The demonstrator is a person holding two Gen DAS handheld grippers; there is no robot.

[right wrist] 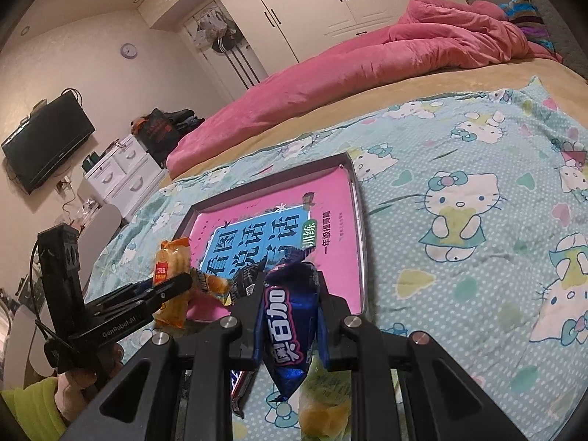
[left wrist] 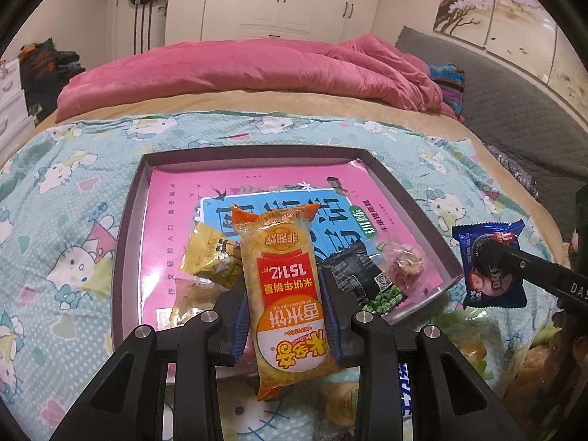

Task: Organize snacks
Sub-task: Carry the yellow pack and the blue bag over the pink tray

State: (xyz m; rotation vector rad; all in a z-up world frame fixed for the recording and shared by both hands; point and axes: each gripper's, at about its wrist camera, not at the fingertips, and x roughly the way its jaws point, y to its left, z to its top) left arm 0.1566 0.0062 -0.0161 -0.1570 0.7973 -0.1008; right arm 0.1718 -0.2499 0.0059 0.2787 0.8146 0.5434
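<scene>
Both my grippers carry snacks at the tray's near edge.
Left gripper (left wrist: 286, 316) fingers pinch the rice cracker pack (left wrist: 288, 294), long axis toward 12 o'clock over the tray (left wrist: 126, 220); right gripper (right wrist: 290, 312) fingers pinch the blue cookie pack (right wrist: 288, 316).

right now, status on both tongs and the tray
Left tongs shut on orange rice cracker pack. Right tongs shut on blue cookie pack. Tray partly filled, nothing blocking.

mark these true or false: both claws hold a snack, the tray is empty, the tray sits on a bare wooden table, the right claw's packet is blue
1. Both claws hold a snack. True: the left claw grips an orange rice cracker pack, the right claw a packet.
2. The tray is empty. False: several snacks already lie in it.
3. The tray sits on a bare wooden table. False: it rests on a cartoon cat bedsheet.
4. The right claw's blue packet is blue. True.
</scene>
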